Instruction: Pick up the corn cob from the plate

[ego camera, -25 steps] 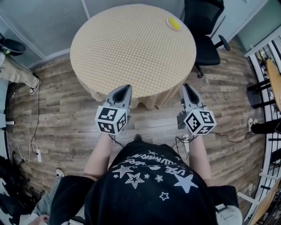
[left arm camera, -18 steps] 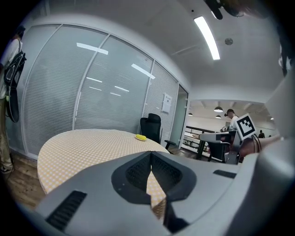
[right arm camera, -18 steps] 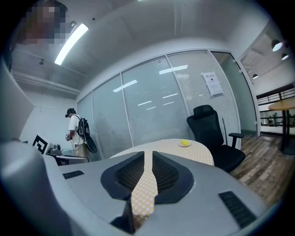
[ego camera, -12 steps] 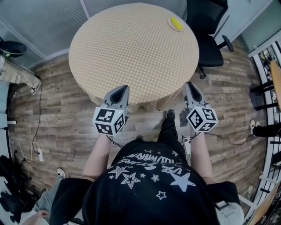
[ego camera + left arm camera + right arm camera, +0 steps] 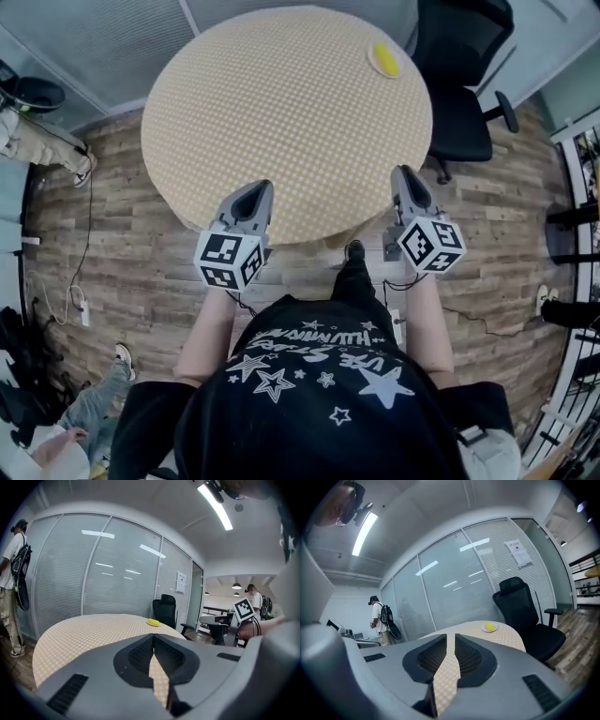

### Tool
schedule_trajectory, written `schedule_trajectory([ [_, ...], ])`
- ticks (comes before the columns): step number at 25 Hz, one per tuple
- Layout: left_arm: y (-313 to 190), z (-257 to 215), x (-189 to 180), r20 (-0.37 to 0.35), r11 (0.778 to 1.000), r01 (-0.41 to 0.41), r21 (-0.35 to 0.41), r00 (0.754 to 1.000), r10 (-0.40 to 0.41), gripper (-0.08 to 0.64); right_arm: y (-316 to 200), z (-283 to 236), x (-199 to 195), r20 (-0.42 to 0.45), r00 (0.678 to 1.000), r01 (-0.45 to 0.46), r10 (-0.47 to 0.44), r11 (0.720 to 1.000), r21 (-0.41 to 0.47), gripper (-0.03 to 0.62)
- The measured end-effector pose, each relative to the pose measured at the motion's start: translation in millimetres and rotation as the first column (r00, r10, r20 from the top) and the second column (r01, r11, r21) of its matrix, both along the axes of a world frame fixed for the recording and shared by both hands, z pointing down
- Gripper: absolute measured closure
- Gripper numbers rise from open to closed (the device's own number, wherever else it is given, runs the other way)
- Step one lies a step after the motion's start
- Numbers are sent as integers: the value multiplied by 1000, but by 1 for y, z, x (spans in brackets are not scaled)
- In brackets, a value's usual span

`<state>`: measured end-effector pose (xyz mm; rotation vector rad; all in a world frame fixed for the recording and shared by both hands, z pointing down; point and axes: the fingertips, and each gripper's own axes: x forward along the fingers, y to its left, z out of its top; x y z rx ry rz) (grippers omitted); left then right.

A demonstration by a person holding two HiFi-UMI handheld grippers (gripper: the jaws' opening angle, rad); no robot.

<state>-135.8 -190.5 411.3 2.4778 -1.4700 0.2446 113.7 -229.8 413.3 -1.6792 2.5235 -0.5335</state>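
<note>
Person steps closer than a second ago: left gripper [image 5: 256,187] and right gripper [image 5: 403,173] now over near edge of round table [image 5: 281,112], jaws together, empty. Corn cob [image 5: 384,58] lies on plate [image 5: 374,67] at far right rim, well apart; long reach ahead

no print reads clearly: shirt lettering [image 5: 319,339] garbled, wall notice [image 5: 516,551] too small.

Yellow corn cob [image 5: 384,58] lying on small plate [image 5: 374,65] near table's [image 5: 281,122] far edge
</note>
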Motion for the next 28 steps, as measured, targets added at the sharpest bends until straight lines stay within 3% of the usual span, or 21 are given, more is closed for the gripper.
schedule_trajectory([
  [19, -119, -3, 115, 52, 994, 103, -28, 993, -102, 552, -137, 18, 111, -4, 995, 102, -102, 993, -63, 529],
  [28, -172, 9, 163, 87, 986, 163, -40, 983, -159, 552, -212, 51, 142, 0, 977, 212, -215, 965, -154, 528],
])
